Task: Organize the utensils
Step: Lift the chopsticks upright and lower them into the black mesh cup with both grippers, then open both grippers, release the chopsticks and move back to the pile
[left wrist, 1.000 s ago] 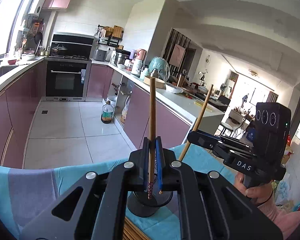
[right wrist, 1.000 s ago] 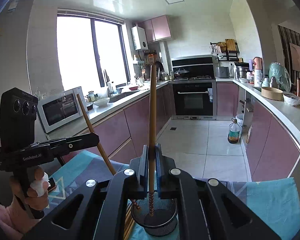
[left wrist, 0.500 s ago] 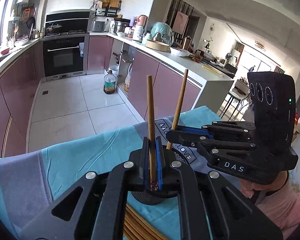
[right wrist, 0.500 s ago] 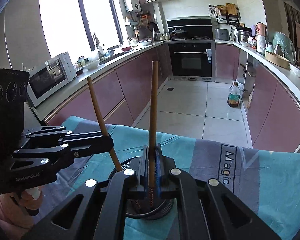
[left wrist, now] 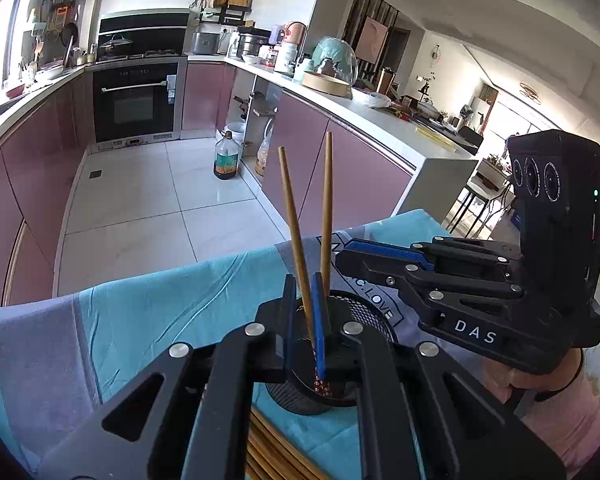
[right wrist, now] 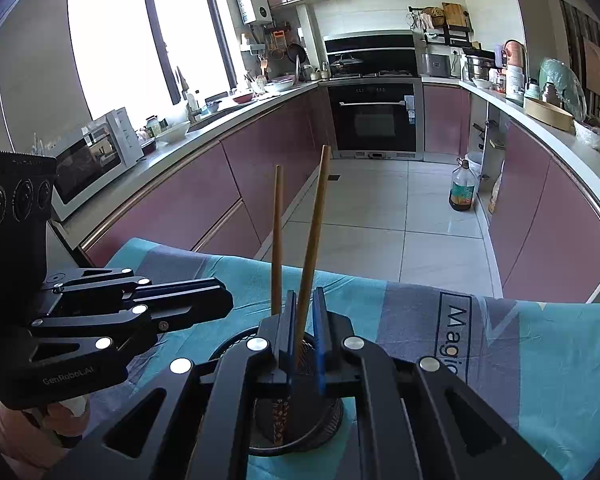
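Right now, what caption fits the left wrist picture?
Two chopsticks stand in a black mesh cup on the blue cloth.

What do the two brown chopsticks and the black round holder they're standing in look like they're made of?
The two brown chopsticks look like wood or bamboo: matte, warm brown, with patterned decoration near the tips. The black round holder appears to be metal mesh with a dark coated finish, since a fine perforated grid shows on its wall; painted wire or plastic cannot be ruled out.

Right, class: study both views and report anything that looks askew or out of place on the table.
The two chopsticks in the mesh holder splay apart in a V rather than standing straight, and loose chopsticks lie on the cloth beside it.
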Motion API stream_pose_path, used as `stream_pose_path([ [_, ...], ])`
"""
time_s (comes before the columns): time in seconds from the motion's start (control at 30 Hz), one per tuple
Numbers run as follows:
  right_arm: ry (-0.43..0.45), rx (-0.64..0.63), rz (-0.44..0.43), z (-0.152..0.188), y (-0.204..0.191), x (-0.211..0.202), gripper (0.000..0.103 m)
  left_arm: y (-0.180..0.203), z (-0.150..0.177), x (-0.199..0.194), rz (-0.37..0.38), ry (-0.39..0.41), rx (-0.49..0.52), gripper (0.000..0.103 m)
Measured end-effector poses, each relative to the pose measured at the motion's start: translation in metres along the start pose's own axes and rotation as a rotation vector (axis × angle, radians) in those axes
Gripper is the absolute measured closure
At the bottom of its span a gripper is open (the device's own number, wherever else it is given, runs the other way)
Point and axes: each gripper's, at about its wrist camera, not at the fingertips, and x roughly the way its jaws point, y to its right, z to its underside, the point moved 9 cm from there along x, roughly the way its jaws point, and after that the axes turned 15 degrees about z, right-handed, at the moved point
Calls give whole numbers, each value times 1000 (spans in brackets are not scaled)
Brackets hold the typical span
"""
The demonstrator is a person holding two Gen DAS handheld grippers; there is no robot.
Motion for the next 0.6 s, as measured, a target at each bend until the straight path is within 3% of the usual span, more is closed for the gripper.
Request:
stream_pose_path([
  [0.1,4,2,-5,1,0,-1,95,-3,3,-4,-7,5,1,95],
  [0.2,16,10,-6,1,2,-4,85,-5,-2,-7,-22,22,5,93],
  [0.27,26,15,-10,2,1,-8,84,-6,-3,-16,-54,56,14,89],
  [0.4,71,4,-20,2,-3,-26,77,-4,2,-43,-97,129,46,70],
  [0.47,105,-11,-31,4,-10,-39,75,-2,8,-58,-122,160,67,68],
  [0.53,134,-40,-52,9,-19,-52,73,-3,16,-71,-150,178,73,54],
  [0.6,154,-76,-85,20,-32,-65,69,-6,26,-82,-175,185,77,50],
])
